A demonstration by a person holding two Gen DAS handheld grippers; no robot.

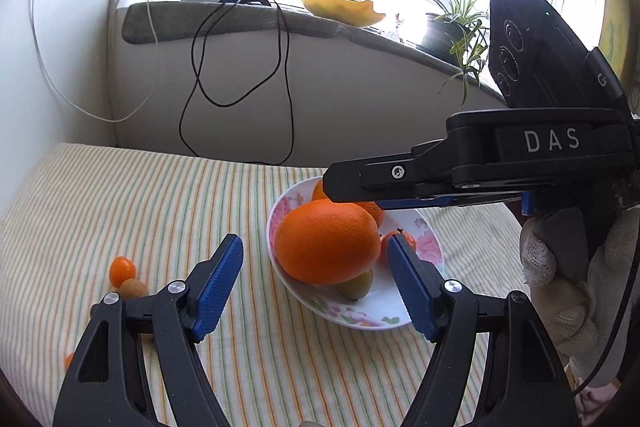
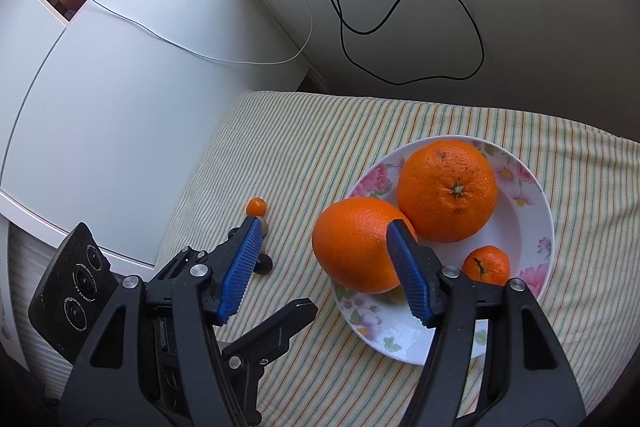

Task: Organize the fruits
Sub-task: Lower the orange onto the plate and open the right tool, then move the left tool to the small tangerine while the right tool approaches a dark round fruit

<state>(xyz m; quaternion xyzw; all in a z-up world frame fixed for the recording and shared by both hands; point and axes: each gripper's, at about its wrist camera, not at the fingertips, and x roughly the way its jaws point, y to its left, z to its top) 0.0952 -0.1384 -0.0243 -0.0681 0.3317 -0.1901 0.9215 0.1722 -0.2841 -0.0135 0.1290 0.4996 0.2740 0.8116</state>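
Note:
A flowered white plate (image 1: 384,315) (image 2: 532,227) on the striped cloth holds a big orange (image 1: 326,241) (image 2: 356,243), a second orange (image 2: 446,191), a small tangerine (image 2: 486,265) and a small green fruit (image 1: 356,285). My left gripper (image 1: 314,241) hovers open in front of the big orange, its pads clear of it. My right gripper (image 2: 325,227) is also open above the plate's left edge, nothing pressed between its pads; from the left wrist it shows side-on (image 1: 334,183), held by a gloved hand (image 1: 560,267). A kumquat (image 1: 122,269) (image 2: 256,207) and a brown longan (image 1: 134,287) lie on the cloth.
Another bit of orange fruit (image 1: 69,359) peeks out at the cloth's left edge. A white cabinet (image 2: 120,87) stands left of the table. Black and white cables (image 1: 240,67) hang from the windowsill, which carries a yellow bowl (image 1: 340,7) and a potted plant (image 1: 452,23).

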